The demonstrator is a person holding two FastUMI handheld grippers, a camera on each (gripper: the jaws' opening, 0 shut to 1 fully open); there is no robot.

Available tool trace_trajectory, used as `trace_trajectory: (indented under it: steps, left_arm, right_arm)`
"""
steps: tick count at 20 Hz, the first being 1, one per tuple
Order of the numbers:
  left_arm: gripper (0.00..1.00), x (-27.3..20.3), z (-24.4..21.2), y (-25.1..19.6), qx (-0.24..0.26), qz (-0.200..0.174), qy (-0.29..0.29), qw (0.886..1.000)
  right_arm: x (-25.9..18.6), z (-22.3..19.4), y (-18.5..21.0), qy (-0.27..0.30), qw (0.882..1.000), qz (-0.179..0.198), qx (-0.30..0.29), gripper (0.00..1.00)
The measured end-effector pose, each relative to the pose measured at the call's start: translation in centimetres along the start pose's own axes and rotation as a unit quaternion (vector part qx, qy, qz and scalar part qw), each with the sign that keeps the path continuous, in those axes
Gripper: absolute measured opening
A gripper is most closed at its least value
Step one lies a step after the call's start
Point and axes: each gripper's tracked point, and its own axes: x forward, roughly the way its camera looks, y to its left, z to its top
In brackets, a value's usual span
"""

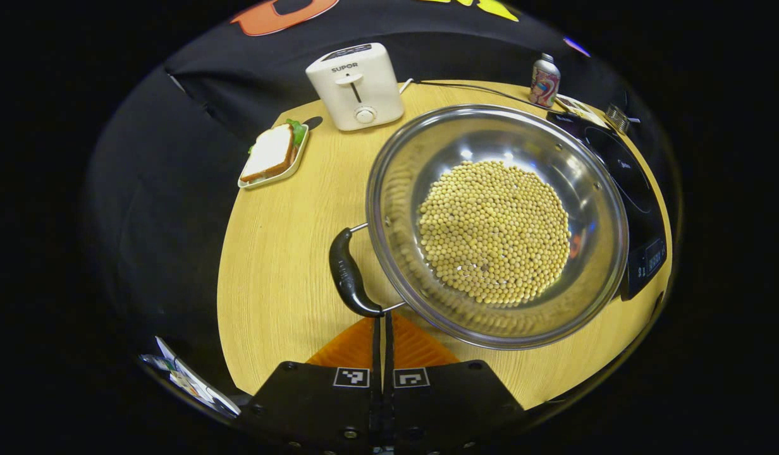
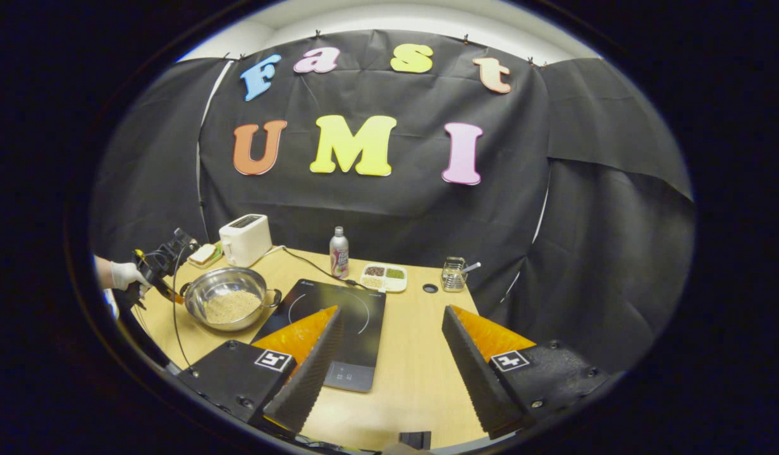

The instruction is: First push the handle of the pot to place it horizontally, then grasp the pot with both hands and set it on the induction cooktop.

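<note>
Left gripper view, left to right: a sandwich on a small tray (image 1: 272,156) is sitting at the counter's (image 1: 282,265) far left edge, a white toaster (image 1: 356,86) behind it. I'm seeing the left hand-held gripper (image 1: 383,328) with its fingers pressed together, nothing between them, tips just at the pot's near black handle (image 1: 349,273). That handle is lying level beside the rim. The pot (image 1: 497,224), steel and filled with pale beans, is resting on the counter, its right edge overlapping the induction cooktop (image 1: 630,189). A can (image 1: 544,80) is standing at the back.

Right gripper view, left to right: a gloved hand (image 2: 125,275) is holding the left hand-held gripper (image 2: 174,296) against the pot (image 2: 230,305), and here I'm also seeing the pot's far handle (image 2: 274,297), beside the cooktop (image 2: 339,322). A divided dish (image 2: 384,277) and a wire rack (image 2: 454,273) are sitting farther back. The right hand-held gripper (image 2: 389,354) is hanging wide open over the counter, holding nothing, well apart from the pot.
</note>
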Motion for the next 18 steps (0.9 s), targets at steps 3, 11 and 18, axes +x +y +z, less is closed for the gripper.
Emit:
trace_trajectory:
  steps: [3, 11, 18]
  left_arm:
    - [0.0, 0.4, 0.6, 0.4, -0.006, 0.002, -0.003, 1.0]
    - [0.0, 1.4, 2.3, 1.7, -0.034, 0.002, -0.003, 0.999]
    - [0.0, 2.6, 3.2, 2.9, -0.038, 0.009, 0.001, 0.999]
  right_arm:
    - [0.0, -0.2, 0.2, 0.003, 1.0, 0.0, -0.005, 0.99]
    - [0.7, 0.0, 1.0, 0.008, 1.0, 0.002, -0.012, 0.99]
    - [1.6, -0.3, 2.1, 0.021, 1.0, 0.005, -0.019, 1.0]
